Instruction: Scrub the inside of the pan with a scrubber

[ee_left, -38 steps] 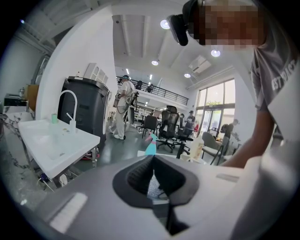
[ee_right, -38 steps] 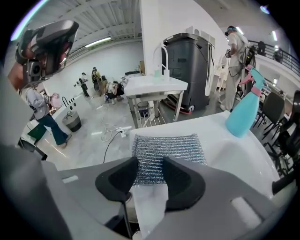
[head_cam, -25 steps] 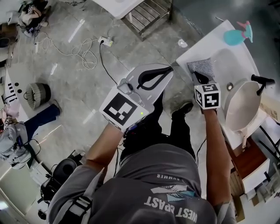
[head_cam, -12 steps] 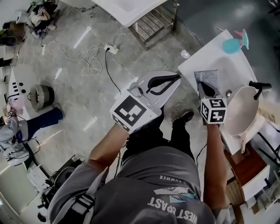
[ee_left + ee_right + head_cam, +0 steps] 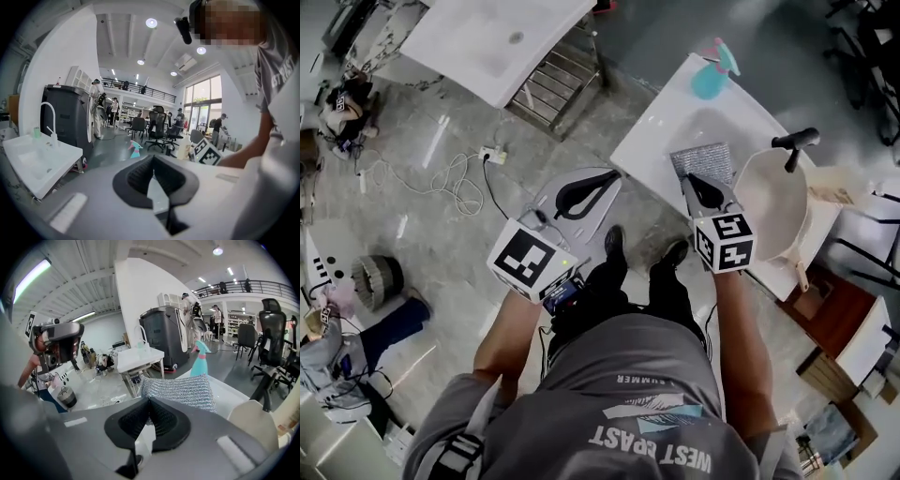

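Observation:
A cream pan [image 5: 773, 202] with a black handle [image 5: 795, 141] sits tilted at the right end of a white counter [image 5: 661, 141]. My right gripper [image 5: 690, 179] is shut on a silver mesh scrubber [image 5: 703, 159], held over the counter just left of the pan. In the right gripper view the scrubber [image 5: 180, 390] sticks out past the shut right gripper [image 5: 150, 401], with the pan [image 5: 253, 423] to its right. My left gripper [image 5: 614, 174] hangs over the floor, left of the counter. Its jaws are shut on nothing, as the left gripper view shows [image 5: 152, 164].
A teal spray bottle [image 5: 710, 75] stands at the counter's far end. Another white sink table [image 5: 492, 37] and a metal rack [image 5: 553, 89] are at the upper left. Cables and a power strip [image 5: 492, 155] lie on the floor. A wooden cabinet [image 5: 820, 319] is beside the counter.
The view has swung, so counter and pan sit further left and higher. The right gripper, still shut on the scrubber, now points nearer the pan's rim. The left gripper drifted left.

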The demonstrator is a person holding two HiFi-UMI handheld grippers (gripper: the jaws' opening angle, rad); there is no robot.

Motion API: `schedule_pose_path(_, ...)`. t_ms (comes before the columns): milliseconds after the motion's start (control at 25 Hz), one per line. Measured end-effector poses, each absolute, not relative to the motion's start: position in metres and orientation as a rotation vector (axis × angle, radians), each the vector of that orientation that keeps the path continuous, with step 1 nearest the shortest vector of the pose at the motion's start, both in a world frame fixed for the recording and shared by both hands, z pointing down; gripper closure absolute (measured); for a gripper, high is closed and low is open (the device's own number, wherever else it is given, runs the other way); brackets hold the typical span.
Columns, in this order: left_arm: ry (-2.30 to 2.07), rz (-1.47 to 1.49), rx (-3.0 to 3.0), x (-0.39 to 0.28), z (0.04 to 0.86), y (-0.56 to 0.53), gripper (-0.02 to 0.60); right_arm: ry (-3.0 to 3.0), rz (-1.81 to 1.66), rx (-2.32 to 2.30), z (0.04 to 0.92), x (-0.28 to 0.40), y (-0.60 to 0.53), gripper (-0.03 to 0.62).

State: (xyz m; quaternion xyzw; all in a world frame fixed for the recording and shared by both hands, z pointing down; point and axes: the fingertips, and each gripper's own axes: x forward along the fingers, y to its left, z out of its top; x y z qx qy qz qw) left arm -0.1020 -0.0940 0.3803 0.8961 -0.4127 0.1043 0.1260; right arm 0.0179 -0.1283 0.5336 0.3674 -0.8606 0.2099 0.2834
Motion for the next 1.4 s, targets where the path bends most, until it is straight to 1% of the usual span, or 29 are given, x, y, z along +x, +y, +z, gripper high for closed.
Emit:
schedule_pose_path(240,-1.109,0.334,2.658,-0.056,0.367,-0.102,0.580,-2.305,0.614,1.154,0.499,0.089,-0.129,0.586)
schedule_pose_path(400,-1.057,0.367,2.683,-0.027,0.363,-0.107,0.580,-2.263,0.661,1.272,0.496,0.145,-0.127,0.586)
schedule_pose_path(640,-0.988,0.411,2.715,0.007,0.360,-0.110,0.580,-2.167,0.781,1.451,0.520,0.222,-0.124,0.585)
schedule_pose_path(920,-0.947,0.471,2.714,0.040,0.366,-0.108,0.580,-2.028,0.998,1.629,0.579,0.302,-0.133,0.585)
schedule_pose_path(1160,-0.938,0.523,2.693,0.058,0.374,-0.106,0.580,-1.913,1.113,1.686,0.629,0.344,-0.142,0.583)
schedule_pose_path(1400,-0.942,0.545,2.668,0.070,0.385,-0.105,0.580,-1.881,1.178,1.639,0.663,0.354,-0.162,0.582)
